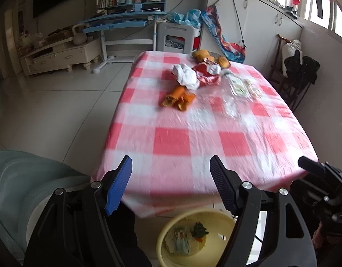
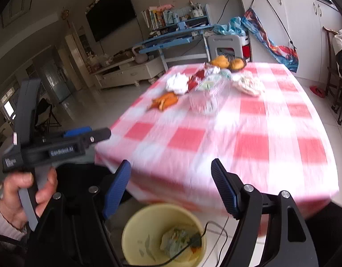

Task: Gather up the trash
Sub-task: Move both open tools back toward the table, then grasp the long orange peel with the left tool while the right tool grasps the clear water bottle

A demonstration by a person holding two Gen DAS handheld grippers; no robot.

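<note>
We are holding the left tool point(image 1: 171, 164) and the right tool point(image 2: 171, 169) over the near edge of the counter point(image 1: 215, 138), both with jaws spread and nothing between them. Both views are smearing with motion blur, so the checked cloth and the small items ahead are hard to read. Far ahead of the left tool, the trash is sitting in a cluster: orange peel point(image 1: 178, 99) nearest, its long axis slanting away to the right, a crumpled white tissue point(image 1: 186, 75) just beyond it, touching a red wrapper point(image 1: 207, 73). To the right a clear plastic container point(image 1: 233, 102) is nearly vanishing against the cloth; we cannot tell its outline. Below and between the fingers, a yellow bin point(image 1: 164, 240) is standing on the floor, partly cut off by the frame and the tool's body, with scraps inside too blurred to name. In the right view a hand point(image 2: 19, 195) is gripping the left tool's handle.
</note>
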